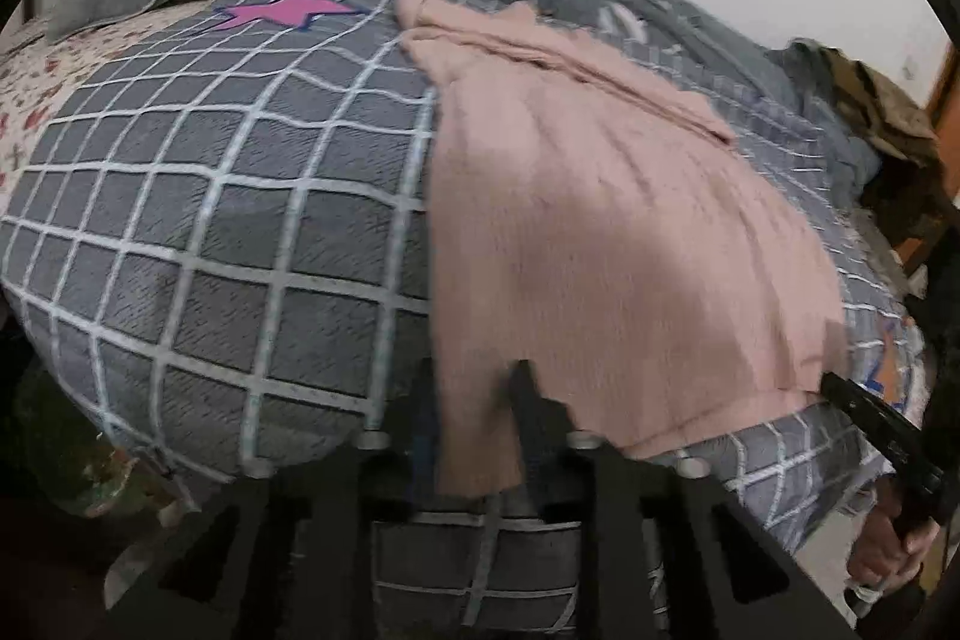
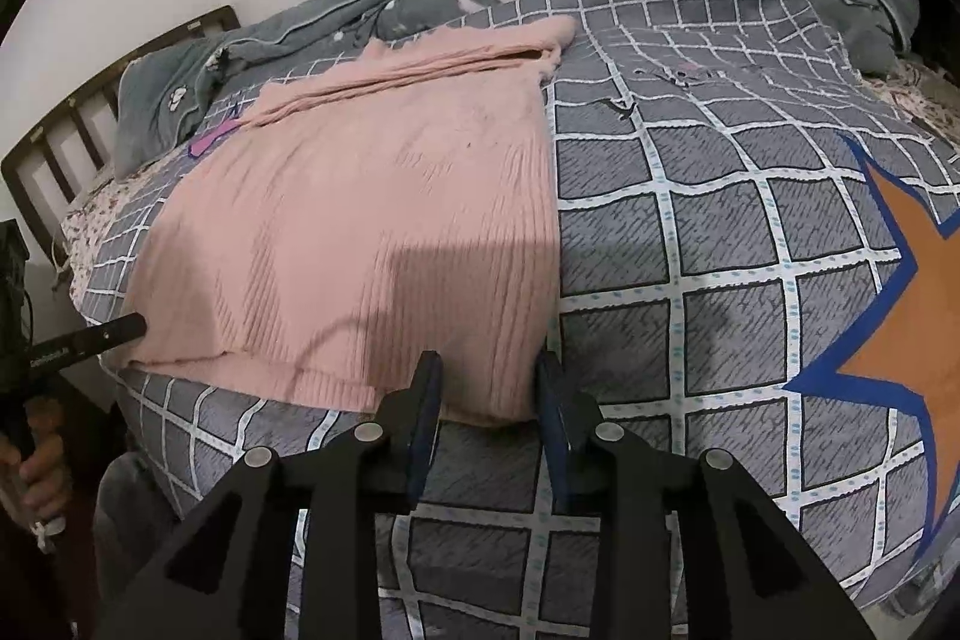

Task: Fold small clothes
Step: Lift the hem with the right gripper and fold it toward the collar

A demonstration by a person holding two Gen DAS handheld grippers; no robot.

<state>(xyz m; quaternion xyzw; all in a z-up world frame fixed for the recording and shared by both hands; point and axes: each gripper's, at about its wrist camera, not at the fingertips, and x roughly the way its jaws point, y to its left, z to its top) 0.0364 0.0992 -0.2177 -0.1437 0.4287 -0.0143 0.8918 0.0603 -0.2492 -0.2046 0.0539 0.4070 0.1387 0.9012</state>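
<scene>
The pink ribbed sweater (image 2: pixel 360 232) lies flat on the checked bed (image 2: pixel 720 244) straight ahead of my right claw (image 2: pixel 486 376), released astride its hem corner, while my left claw (image 1: pixel 474 388) grasps the opposite corner, so I'd lift both evenly.

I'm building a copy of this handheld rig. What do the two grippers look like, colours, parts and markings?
Both the left gripper and the right gripper are matte black, with angular linkage arms, round silver pivot bolts, and blue pads inside the jaws. Small white lettering, unreadable, marks one finger.
</scene>
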